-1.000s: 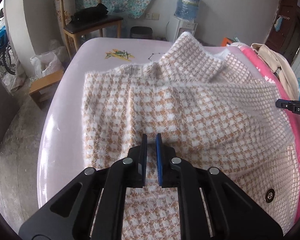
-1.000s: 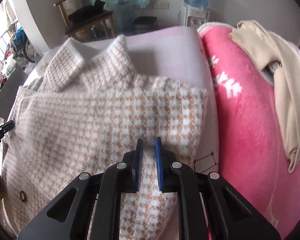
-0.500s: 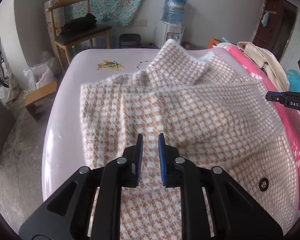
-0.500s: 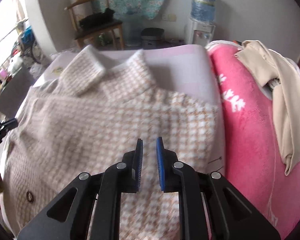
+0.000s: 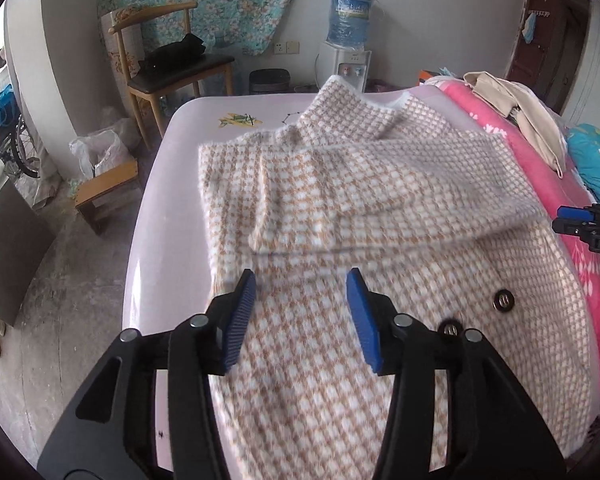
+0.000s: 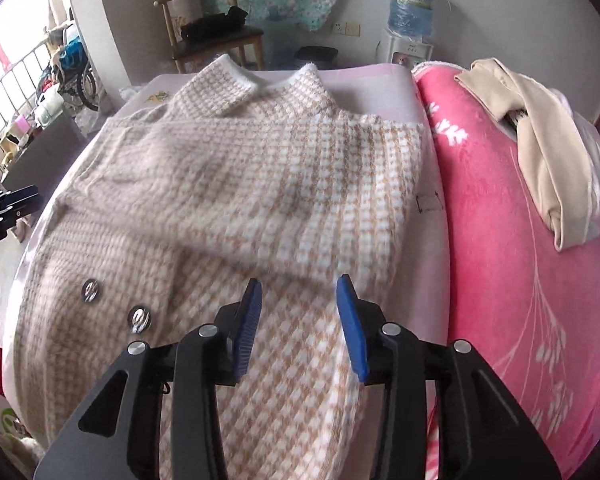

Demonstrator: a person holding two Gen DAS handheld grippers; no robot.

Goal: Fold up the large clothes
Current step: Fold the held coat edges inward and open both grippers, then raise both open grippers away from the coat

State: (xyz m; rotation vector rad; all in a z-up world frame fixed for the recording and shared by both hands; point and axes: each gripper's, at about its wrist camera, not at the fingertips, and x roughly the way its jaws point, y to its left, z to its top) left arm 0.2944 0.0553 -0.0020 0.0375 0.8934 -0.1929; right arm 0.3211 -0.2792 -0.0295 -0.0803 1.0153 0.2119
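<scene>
— Left wrist view is showing the coat (image 5: 380,208) lying flat on the pale bed (image 5: 156,208), collar toward the far edge, sleeves folded in across the chest. How is it going to handle?

— I'm judging it as thick, fuzzy knit: soft, floppy, fairly heavy for cloth, not slippery. It is likely sagging wherever it isn't supported, so I'm thinking of pinching the hem corners or the side edges, well clear of the buttons (image 6: 90,291).

— And the left claw (image 5: 300,314)?

— It is hanging over the lower body of the coat, about half open, having just been opening. Nothing is sitting between its pads; they are holding nothing.

— Right claw (image 6: 299,322)?

— Same story: partly open, just been widening, hovering above the coat's lower right panel beside the pink blanket (image 6: 520,280). It is gripping nothing. Whether either claw is brushing the pile, I cannot tell.
</scene>
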